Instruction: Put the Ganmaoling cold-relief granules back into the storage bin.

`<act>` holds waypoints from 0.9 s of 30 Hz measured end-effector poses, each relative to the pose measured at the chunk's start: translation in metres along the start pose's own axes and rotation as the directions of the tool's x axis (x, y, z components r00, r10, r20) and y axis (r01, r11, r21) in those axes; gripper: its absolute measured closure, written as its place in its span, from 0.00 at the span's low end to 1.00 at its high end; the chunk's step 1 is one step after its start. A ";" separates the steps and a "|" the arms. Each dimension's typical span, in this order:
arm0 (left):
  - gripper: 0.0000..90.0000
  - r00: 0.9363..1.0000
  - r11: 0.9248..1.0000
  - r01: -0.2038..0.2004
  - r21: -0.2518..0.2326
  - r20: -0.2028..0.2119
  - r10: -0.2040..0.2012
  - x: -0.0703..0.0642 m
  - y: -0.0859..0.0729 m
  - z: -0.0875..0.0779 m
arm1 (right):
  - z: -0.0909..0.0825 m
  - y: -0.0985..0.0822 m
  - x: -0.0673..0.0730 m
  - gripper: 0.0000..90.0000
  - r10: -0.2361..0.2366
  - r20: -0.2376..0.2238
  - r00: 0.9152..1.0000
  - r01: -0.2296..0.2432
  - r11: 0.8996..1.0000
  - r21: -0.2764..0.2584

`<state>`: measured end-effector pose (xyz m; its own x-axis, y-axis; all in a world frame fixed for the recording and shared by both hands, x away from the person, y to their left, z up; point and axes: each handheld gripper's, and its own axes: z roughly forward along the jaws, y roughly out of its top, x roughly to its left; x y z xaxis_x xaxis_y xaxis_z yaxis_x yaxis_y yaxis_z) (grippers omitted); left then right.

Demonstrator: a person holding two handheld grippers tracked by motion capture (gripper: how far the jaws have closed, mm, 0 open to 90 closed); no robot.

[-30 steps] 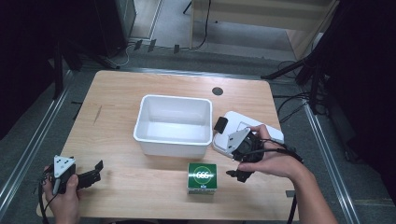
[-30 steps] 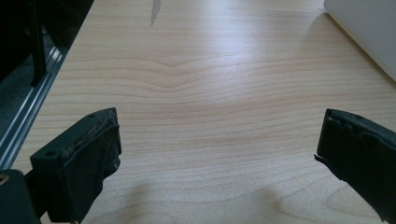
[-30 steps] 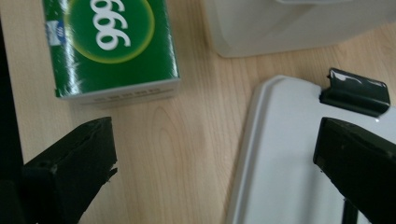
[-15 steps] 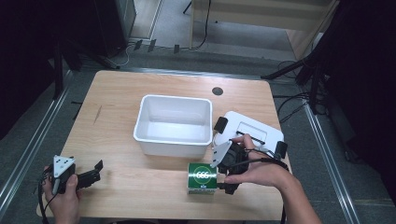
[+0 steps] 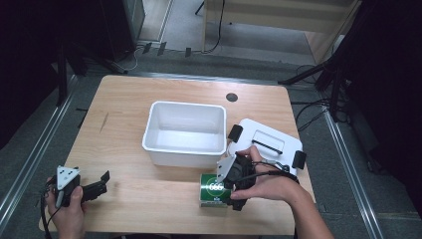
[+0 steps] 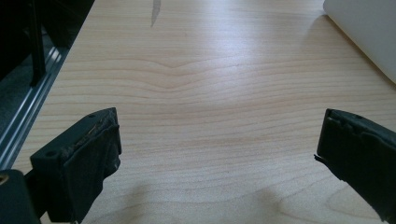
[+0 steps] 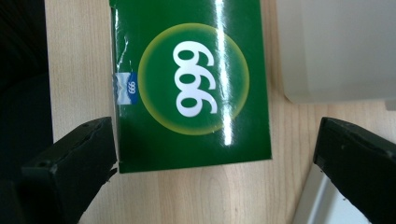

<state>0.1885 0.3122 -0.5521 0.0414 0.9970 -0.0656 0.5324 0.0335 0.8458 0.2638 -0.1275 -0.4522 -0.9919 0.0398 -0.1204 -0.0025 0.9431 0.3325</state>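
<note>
The wooden table [image 5: 149,144] carries everything, its pale grain running bare under the left gripper view. At its middle stands a white bin [image 5: 185,132], open on top and with nothing inside that can be seen. Just right of the bin lies a white lid [image 5: 268,142] with black clips at its corners and a dark handle bar on top; its near-left edge is covered by the right hand. A small dark round spot [image 5: 231,97] sits on the table beyond the bin.

The green box [image 5: 211,190] lies flat near the front edge, just in front of the bin's near-right corner and close to it. In the right gripper view the box [image 7: 191,84] is glossy dark green with a yellow-green disc bearing white digits 999, a small blue-and-white tag on one edge, and glare streaks across its face.

The right gripper [image 5: 239,181] hangs over the box's right end, its jaws spread wide, one beside a box edge and the other well off by the lid.

The left gripper [image 5: 92,188] rests at the front-left corner, well apart from the box, jaws wide apart over bare wood
</note>
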 end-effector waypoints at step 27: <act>0.00 1.000 1.000 0.002 0.001 0.001 -0.002 0.000 0.000 0.000 | 0.026 0.016 0.009 0.10 -0.036 -0.023 0.999 0.037 0.998 0.060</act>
<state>0.1885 0.3120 -0.5521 0.0410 0.9968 -0.0681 0.5330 0.0359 0.8453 0.2586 -0.1031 -0.4724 -0.9939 -0.0016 -0.1104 -0.0317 0.9620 0.2711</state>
